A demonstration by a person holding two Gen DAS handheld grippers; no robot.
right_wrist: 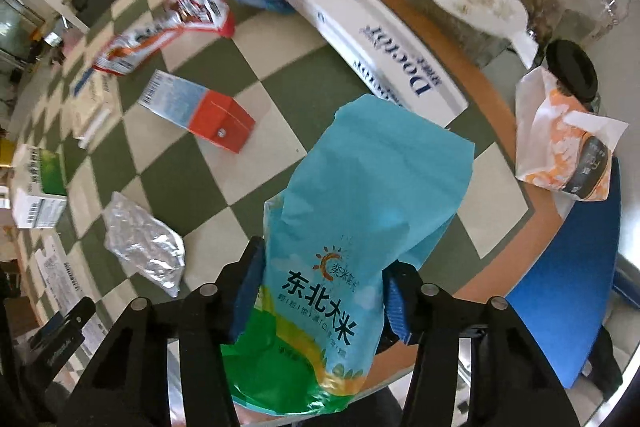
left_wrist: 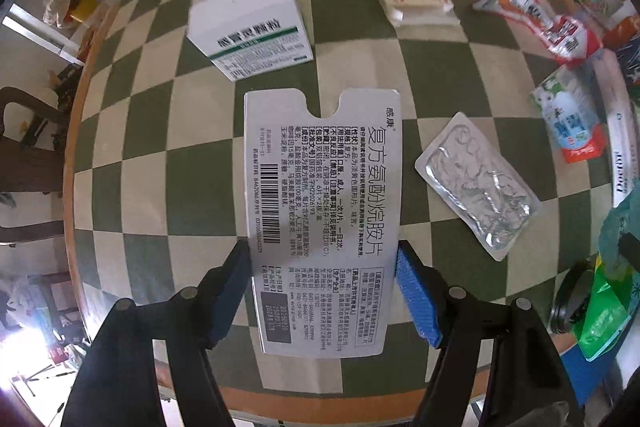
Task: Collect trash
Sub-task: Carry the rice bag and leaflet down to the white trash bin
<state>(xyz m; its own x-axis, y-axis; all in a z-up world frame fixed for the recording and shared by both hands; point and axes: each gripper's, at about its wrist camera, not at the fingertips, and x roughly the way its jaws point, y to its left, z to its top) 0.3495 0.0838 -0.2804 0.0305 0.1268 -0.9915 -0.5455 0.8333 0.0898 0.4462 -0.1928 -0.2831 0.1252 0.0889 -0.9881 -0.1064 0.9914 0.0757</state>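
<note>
bright, even daylight; blown-out glare low left of the white medicine card [left_wrist: 320, 219]. heavy fisheye bending and dark corners; slight motion blur in the right view.

we see a flattened white medicine carton [left_wrist: 322, 223] printed with black text and a barcode, held above the checkered bench [left_wrist: 360, 67]. a teal and green rice bag [right_wrist: 340, 267] hangs crumpled. on the bench lie a silver blister pack [left_wrist: 478, 185], a white and green box [left_wrist: 250, 27], a red snack wrapper [right_wrist: 168, 27] and a red-ended carton [right_wrist: 198, 109].
</note>
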